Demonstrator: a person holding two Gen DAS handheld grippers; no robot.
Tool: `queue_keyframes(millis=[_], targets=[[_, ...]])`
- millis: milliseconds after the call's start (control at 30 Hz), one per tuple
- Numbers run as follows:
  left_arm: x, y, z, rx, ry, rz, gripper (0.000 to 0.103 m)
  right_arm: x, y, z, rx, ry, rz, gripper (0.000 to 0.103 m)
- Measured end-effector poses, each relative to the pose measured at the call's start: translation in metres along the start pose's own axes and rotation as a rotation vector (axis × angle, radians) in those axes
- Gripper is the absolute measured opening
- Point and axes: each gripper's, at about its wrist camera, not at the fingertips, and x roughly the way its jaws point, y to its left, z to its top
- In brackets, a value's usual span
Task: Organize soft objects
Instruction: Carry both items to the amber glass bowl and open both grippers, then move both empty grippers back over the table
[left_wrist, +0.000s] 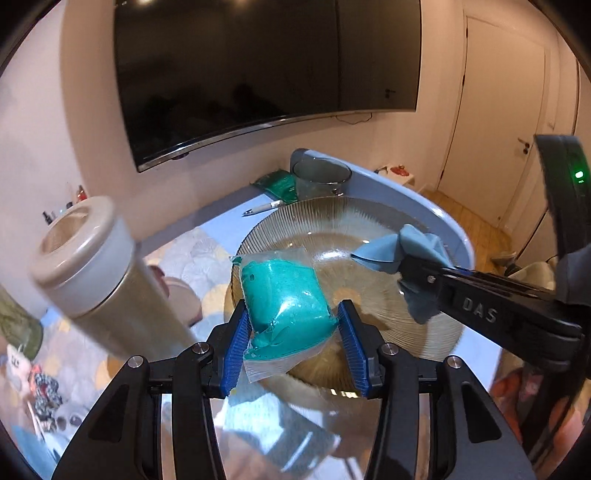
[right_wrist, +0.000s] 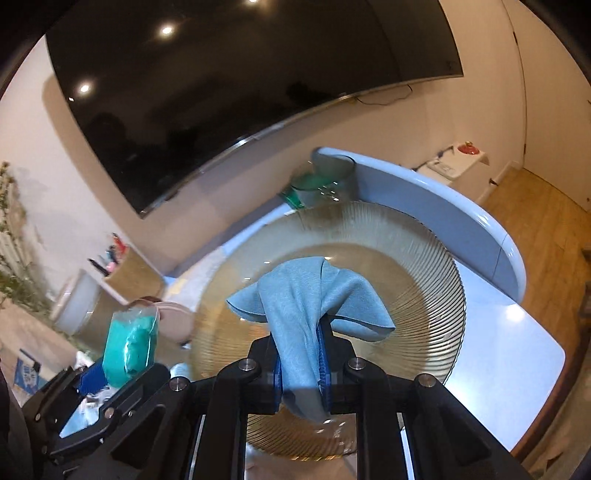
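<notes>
Blue ribbed pads of our left gripper sit closest to the lens, pressed on either flank of a clear pouch of teal putty, which we hold in the air over the near rim of the ribbed glass plate. Our right gripper is clamped hard on a light blue cloth, its loose corners drooping above the plate's middle. We judge this the carry step: both soft things are gripped and poised over the plate, neither set down yet. Next we would need to lower each one inside the rim, well apart, then ease the jaws off without dragging cloth or pouch back out.
</notes>
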Motion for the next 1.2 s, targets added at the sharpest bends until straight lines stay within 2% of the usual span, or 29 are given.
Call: queue_keyframes(millis=[100,167,200,233,300,367,467,600,767,1000,1100,1200], targets=[[0.009,0.0,0.003,0.003,-0.004,0.0,0.052,0.007,-0.006,0.004,-0.002,0.007,-0.028,0.016],[0.012,0.0,0.005,-0.005,0.003,-0.022,0.07,0.009,-0.008,0.009,-0.01,0.007,-0.026,0.017],[0.013,0.001,0.005,-0.01,0.005,-0.034,0.082,0.01,-0.008,0.01,-0.016,0.013,-0.026,0.02],[0.012,0.002,0.005,-0.018,0.0,-0.045,0.083,0.011,-0.008,0.011,-0.019,0.024,-0.024,0.025],[0.007,0.004,0.003,-0.029,-0.002,-0.073,0.083,0.009,-0.01,0.012,-0.008,0.032,-0.01,0.062],[0.003,0.005,0.001,-0.033,0.004,-0.091,0.083,-0.001,-0.014,0.01,0.0,-0.008,0.006,0.075],[-0.01,0.005,-0.004,-0.025,-0.007,-0.091,0.083,-0.011,-0.013,0.008,-0.003,-0.02,-0.002,0.075],[-0.047,0.013,-0.02,-0.03,-0.05,-0.089,0.083,-0.027,-0.009,-0.001,0.001,-0.027,0.033,0.075],[-0.099,0.035,-0.046,-0.064,-0.108,-0.061,0.083,-0.047,0.019,-0.023,-0.051,-0.026,0.061,0.075],[-0.181,0.089,-0.107,-0.137,-0.18,0.063,0.085,-0.073,0.091,-0.073,-0.212,-0.028,0.165,0.075],[-0.214,0.125,-0.139,-0.2,-0.202,0.157,0.086,-0.078,0.124,-0.1,-0.28,-0.013,0.211,0.075],[-0.237,0.161,-0.167,-0.278,-0.21,0.198,0.086,-0.079,0.161,-0.121,-0.358,0.013,0.253,0.075]])
